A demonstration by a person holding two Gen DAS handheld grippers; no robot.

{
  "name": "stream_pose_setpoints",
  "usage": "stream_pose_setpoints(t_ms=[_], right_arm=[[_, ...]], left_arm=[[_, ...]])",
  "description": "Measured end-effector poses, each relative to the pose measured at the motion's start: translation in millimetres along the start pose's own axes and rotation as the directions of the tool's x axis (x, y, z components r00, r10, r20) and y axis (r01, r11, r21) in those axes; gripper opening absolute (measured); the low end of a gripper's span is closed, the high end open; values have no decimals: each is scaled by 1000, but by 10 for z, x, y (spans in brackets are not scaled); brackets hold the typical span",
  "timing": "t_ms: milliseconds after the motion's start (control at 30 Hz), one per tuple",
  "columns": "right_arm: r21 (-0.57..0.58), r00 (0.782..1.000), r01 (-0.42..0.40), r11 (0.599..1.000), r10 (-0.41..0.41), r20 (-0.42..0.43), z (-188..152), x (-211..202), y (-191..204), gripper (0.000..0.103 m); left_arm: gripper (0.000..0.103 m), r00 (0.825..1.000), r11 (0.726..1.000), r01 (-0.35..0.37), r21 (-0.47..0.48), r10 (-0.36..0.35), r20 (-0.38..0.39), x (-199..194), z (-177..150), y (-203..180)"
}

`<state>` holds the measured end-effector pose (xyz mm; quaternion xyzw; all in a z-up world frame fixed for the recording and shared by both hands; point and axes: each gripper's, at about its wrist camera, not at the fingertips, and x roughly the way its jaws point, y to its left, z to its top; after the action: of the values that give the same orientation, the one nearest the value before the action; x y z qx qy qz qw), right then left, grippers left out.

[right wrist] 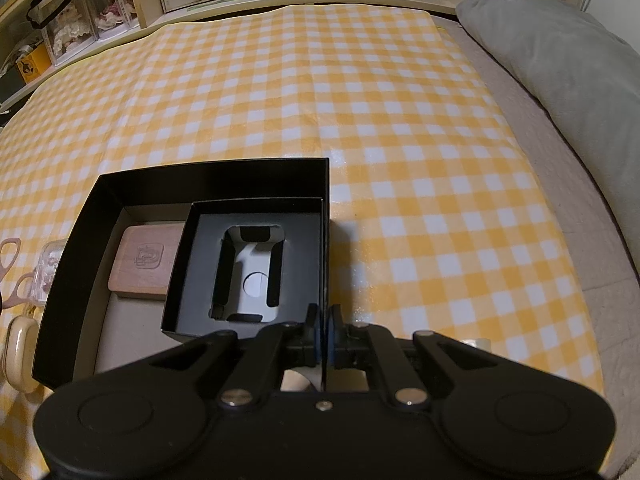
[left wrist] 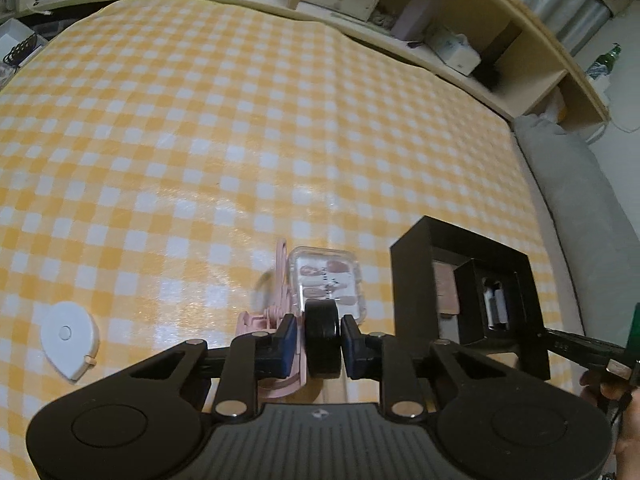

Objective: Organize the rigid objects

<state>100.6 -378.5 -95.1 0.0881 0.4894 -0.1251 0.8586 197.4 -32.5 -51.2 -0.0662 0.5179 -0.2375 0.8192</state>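
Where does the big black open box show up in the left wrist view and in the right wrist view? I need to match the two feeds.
Left wrist view: the big black box sits lower right, just right of the left gripper, which is shut on a black round object.
Right wrist view: the big black box fills the lower left; the right gripper pinches its right wall.
Shared landmark: the wooden block inside the box.

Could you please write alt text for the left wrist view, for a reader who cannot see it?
The left gripper is shut on a black round object above a yellow checked tablecloth. Behind it lie a clear plastic case and pink scissors, with an open black box to the right and a white tape measure to the left.
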Motion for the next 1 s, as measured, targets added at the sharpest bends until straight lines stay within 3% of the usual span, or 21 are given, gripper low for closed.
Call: stream_pose_setpoints(t_ms=[300, 467, 633, 667, 733, 800, 1000], right_arm=[[-1, 1000, 0, 1000, 0, -1, -7, 8, 7, 4], [1, 1000, 0, 1000, 0, 0, -5, 3, 5, 4], [0, 1000, 2, 1000, -2, -1, -7, 5, 7, 4], [0, 1000, 2, 1000, -2, -1, -9, 7, 8, 4], [0, 1000, 2, 1000, -2, -1, -8, 1, 9, 4], [0, 1000, 2, 1000, -2, -1, -11, 4, 12, 4], [-2, 1000, 6, 1000, -6, -2, -7, 16, 9, 4]], left_arm=[[25, 1000, 1000, 6, 24, -6, 26, -37, -17, -74], [17, 998, 1000, -16, 22, 15, 54, -83, 24, -28], [17, 998, 999, -35, 14, 34, 50, -93, 47, 35], [18, 999, 999, -34, 11, 34, 38, -72, 43, 45], [34, 999, 1000, -31, -4, 31, 8, 6, 37, 69], [41, 999, 999, -39, -7, 39, -11, 93, 37, 76], [51, 992, 988, -123, 91, 126, -21, 447, 118, -19]])
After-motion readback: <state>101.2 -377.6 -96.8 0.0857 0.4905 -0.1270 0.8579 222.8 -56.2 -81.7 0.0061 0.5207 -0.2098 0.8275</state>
